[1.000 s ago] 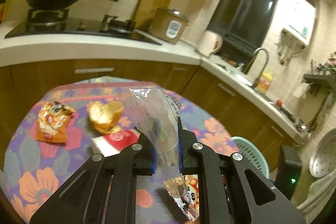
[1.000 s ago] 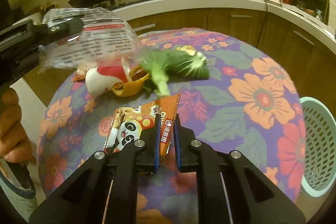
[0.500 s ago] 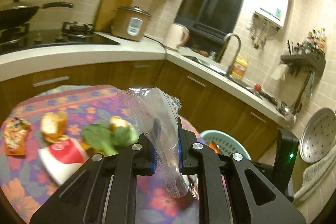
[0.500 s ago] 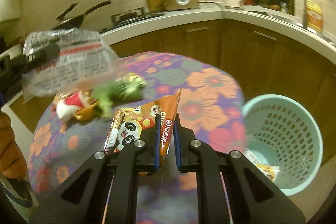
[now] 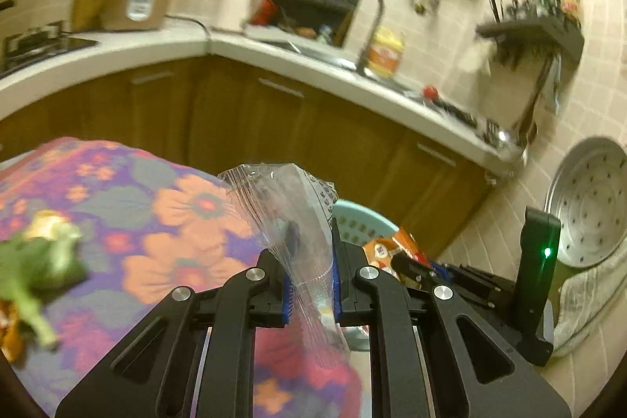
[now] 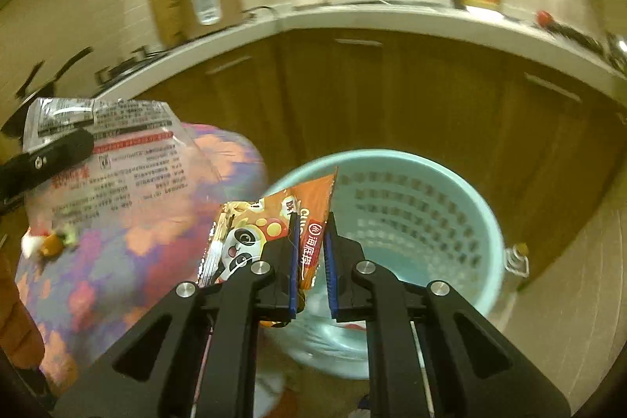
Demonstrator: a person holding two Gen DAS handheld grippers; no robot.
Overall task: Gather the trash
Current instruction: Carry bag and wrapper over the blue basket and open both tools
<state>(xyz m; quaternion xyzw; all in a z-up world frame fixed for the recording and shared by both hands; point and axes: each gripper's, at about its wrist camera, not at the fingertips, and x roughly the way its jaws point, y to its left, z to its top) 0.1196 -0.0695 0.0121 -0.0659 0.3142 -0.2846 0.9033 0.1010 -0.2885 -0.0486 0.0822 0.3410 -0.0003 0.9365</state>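
Right wrist view: the orange panda-print snack wrapper (image 6: 274,222) sits pinched in the right claw (image 6: 311,261), its blue pads pressed onto the wrapper's right edge, long axis rising up and away from the fingers. Directly beyond and below it gapes the pale turquoise perforated plastic basket (image 6: 450,183), standing on the floor against the brown cabinets. That is the relation the drop turns on: the wrapper hangs over the basket's near rim, so the right claw looks the nearer one and probably needs only to part.

To its left, the clear crinkled plastic bag with printed text (image 6: 117,151) is clamped in the left claw (image 5: 311,277), above the edge of the flower-patterned cloth-covered worktop (image 5: 129,206). A green leafy vegetable scrap (image 5: 35,265) lies on that worktop, well apart from both claws.
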